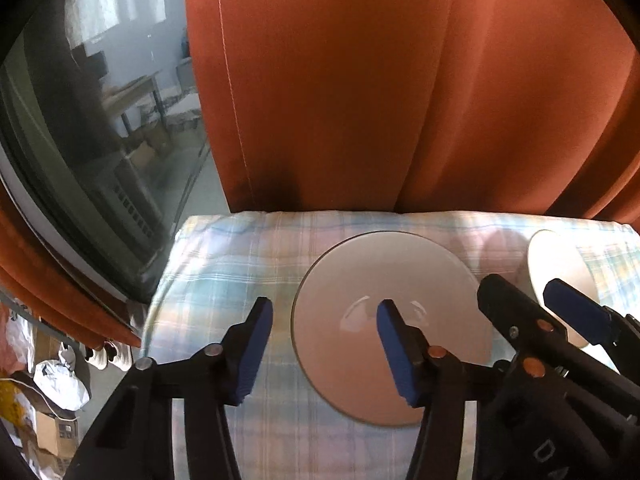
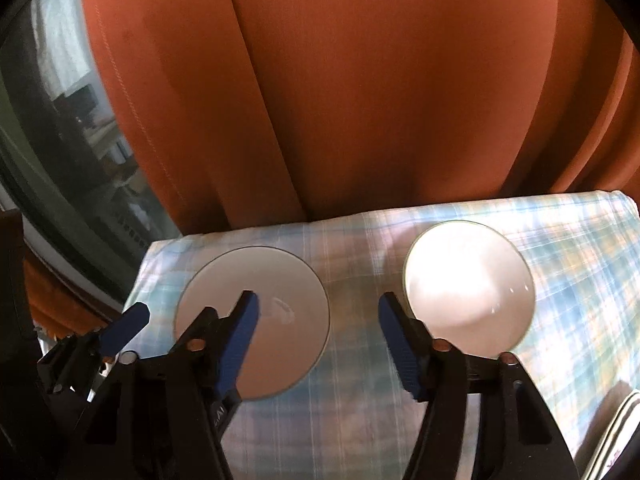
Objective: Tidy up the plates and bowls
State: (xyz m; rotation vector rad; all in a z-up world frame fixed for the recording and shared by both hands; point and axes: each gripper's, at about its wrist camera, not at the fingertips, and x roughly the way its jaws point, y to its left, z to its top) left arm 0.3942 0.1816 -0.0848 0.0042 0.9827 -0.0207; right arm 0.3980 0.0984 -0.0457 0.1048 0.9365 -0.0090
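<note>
Both grippers hang open and empty above the plaid cloth: the left gripper has its fingers spread apart, one over the bare cloth and one over the left bowl, and the right gripper is just as wide, straddling the strip of cloth between that left bowl and the right bowl. Taking the left bowl as landmark, the right bowl sits upright to its right, apart from it, both near the orange curtain behind. A likely slip, as I judge it, is a pad skidding on a smooth glazed rim, so that a bowl tips or drops during stacking; the soft, rumpled cloth could also let a bowl rock when a finger presses one side. With the two grippers so close together, they might knock each other. Count: two bowls, two grippers, and at the right bowl's near right a striped edge, perhaps a plate, too cropped to tell.
</note>
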